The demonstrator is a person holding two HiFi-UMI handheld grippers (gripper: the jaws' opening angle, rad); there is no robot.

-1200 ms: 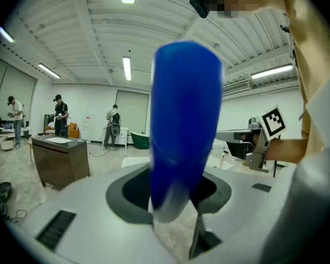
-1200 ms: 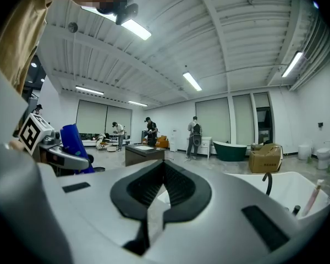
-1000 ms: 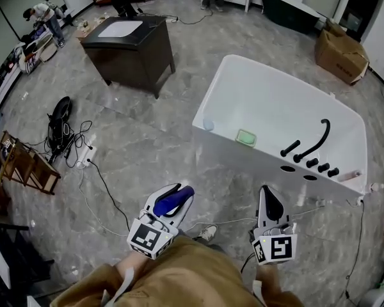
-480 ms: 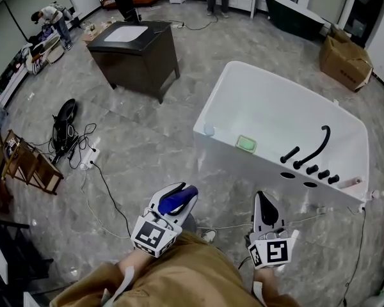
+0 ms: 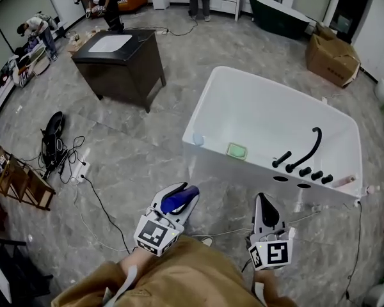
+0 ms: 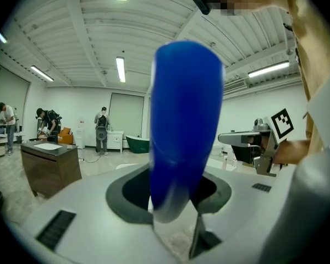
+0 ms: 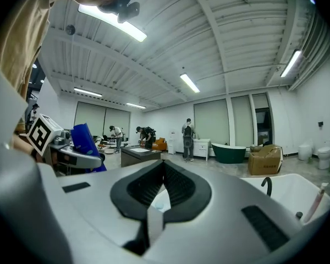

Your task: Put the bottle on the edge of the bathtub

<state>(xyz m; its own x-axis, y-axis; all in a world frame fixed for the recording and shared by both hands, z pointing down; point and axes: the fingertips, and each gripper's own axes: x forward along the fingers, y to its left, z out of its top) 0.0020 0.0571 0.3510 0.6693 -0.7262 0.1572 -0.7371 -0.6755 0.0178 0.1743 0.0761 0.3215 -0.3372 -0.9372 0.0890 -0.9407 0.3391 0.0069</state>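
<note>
In the head view my left gripper [image 5: 184, 194] is shut on a blue bottle [image 5: 177, 200], held low over the grey floor in front of the person. The left gripper view is filled by that bottle [image 6: 186, 120], standing up between the jaws. My right gripper [image 5: 264, 201] hangs beside it to the right, shut and empty; in the right gripper view its pads [image 7: 154, 188] meet. The white bathtub [image 5: 216, 147] stands ahead and to the right, its near ledge a short way beyond both grippers.
On the tub's ledge sit a green soap dish [image 5: 237, 150], a small bluish item [image 5: 198, 139], a black faucet [image 5: 307, 147] and knobs. A dark cabinet [image 5: 118, 55] stands far left. Cables [image 5: 70, 165] lie on the floor. Several people work at the back.
Both grippers have moved forward toward the tub, whose near corner now looks closer. The blue bottle stays held in the left gripper; the right stays shut.
</note>
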